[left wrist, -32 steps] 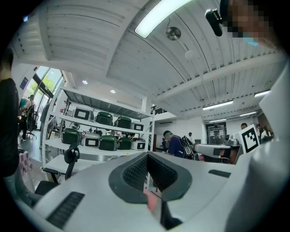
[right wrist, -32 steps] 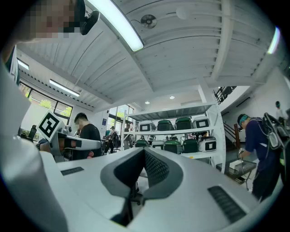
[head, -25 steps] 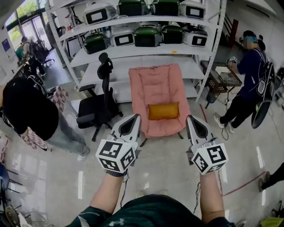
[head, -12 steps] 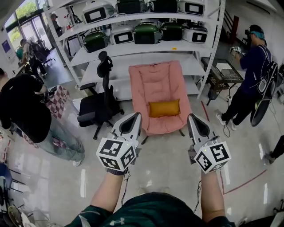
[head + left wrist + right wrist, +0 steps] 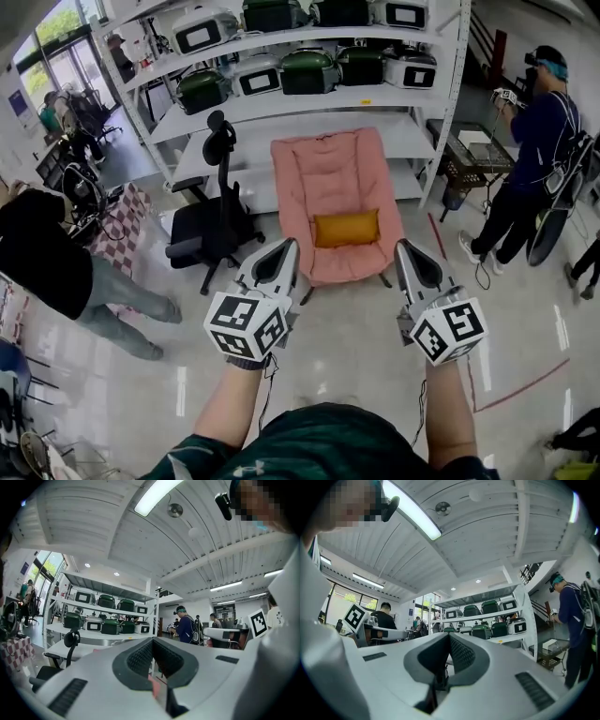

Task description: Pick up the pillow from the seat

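Shelved workshop: yellow pillow [image 5: 346,229] on pink chair [image 5: 328,178]; left gripper [image 5: 288,246], right gripper [image 5: 404,247] jaws together, empty.

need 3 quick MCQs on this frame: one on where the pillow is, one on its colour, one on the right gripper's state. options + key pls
1. Where does the pillow lie?
A. On the floor
B. On the black office chair
C. On the seat of the pink chair

2. What colour is the pillow?
A. Green
B. Orange-yellow
C. White

3. What state is the right gripper in?
A. Shut, with nothing between the jaws
B. Shut on the pillow
C. Wide open

Key:
1. C: the head view shows it lying across the pink chair's seat, against the backrest.
2. B: it stands out orange-yellow against the pink cushion.
3. A: the right gripper view shows the jaw tips together with nothing between them, and the head view shows the gripper held short of the chair.
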